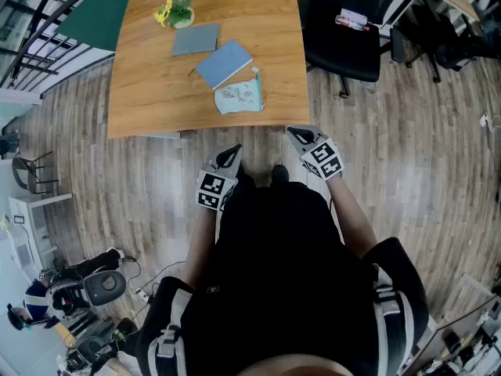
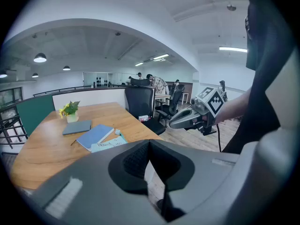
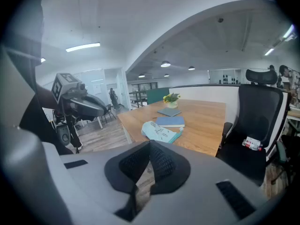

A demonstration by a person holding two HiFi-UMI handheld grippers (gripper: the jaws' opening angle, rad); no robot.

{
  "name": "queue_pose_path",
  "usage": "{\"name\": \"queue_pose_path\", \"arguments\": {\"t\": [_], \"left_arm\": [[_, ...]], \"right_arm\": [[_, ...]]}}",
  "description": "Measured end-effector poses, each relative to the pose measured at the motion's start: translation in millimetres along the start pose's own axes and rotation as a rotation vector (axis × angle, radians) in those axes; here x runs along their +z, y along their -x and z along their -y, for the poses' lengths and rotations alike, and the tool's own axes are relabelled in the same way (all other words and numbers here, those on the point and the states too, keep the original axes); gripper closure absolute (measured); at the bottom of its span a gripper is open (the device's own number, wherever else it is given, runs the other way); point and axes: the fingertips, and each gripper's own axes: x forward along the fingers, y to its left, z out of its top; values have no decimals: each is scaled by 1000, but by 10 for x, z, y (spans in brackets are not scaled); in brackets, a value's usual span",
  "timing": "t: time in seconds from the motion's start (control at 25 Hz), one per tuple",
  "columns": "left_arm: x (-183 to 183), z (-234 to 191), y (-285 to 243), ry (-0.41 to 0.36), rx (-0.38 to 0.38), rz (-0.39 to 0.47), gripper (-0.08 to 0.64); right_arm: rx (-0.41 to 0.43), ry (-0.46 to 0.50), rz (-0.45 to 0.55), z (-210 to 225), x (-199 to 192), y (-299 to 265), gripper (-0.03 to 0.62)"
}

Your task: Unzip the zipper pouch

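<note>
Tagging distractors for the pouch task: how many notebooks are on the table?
2. The grey notebook lies beside the flower pot; the blue notebook lies between it and the zipper pouch. Nothing looks stacked or hidden.

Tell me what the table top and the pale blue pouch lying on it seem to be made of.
The table top: likely wood or wood-look laminate, satin finish, warm brown with grain streaks. The pouch: probably soft fabric or flexible plastic, matte pale blue with dark print, its outline slightly rumpled; which, I cannot tell.
</note>
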Motion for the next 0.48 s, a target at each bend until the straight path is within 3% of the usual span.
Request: {"name": "queue_pose_path", "arguments": {"t": [0.24, 0.48], "left_arm": [[61, -166, 19, 12, 42, 14, 560], [151, -202, 8, 9, 42, 26, 560]], "right_arm": [[-13, 64, 87, -50, 220, 63, 589], [-30, 71, 91, -25, 282, 107, 588]]}}
